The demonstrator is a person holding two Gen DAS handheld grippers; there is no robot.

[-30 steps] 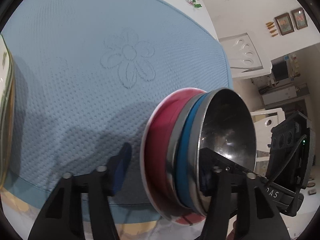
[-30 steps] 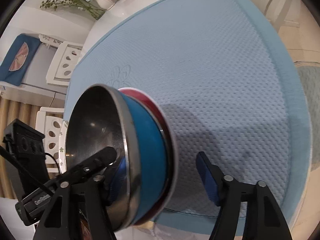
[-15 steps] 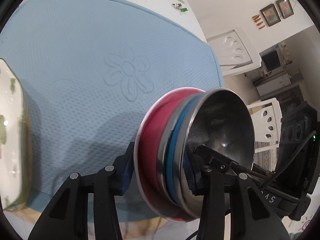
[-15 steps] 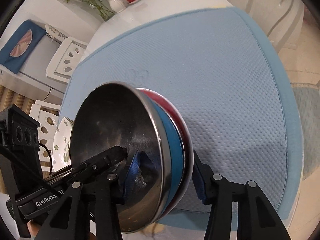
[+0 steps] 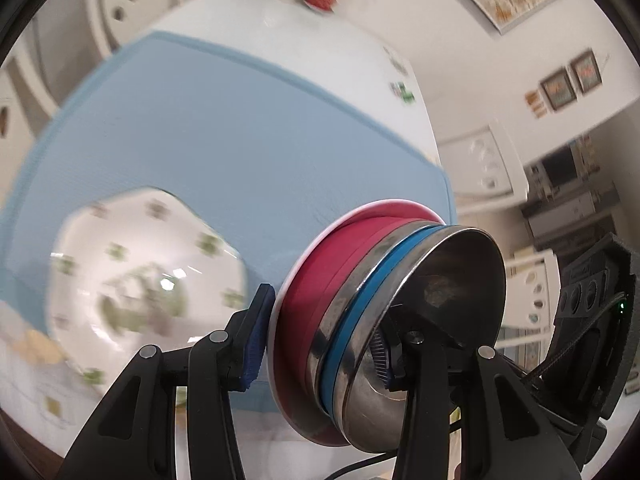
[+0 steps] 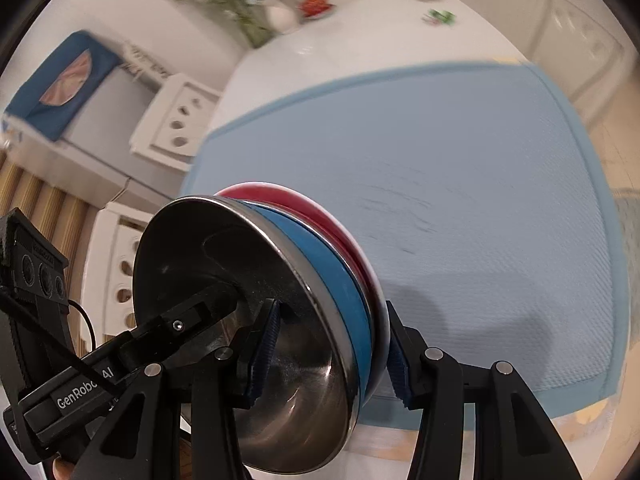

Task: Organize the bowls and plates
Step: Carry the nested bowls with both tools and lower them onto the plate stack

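Observation:
A nested stack of bowls (image 5: 360, 312), red outermost, then blue-banded steel, is held on edge above the table. My left gripper (image 5: 320, 344) is shut on the stack, one pad on the red base, the other inside the steel bowl. My right gripper (image 6: 328, 356) is shut on the same stack (image 6: 320, 280) from the opposite side. A white plate with green flower prints (image 5: 148, 276) lies on the blue mat (image 5: 224, 132) at the lower left of the left wrist view.
The blue mat (image 6: 460, 208) covers a white table. A vase of flowers (image 6: 276, 12) and a small red dish (image 6: 316, 4) stand at the table's far end. White chairs (image 6: 176, 124) stand around the table.
Both grippers closed on the bowl stack and lifted it, tilting upward. The flowered plate has come into full view at the left.

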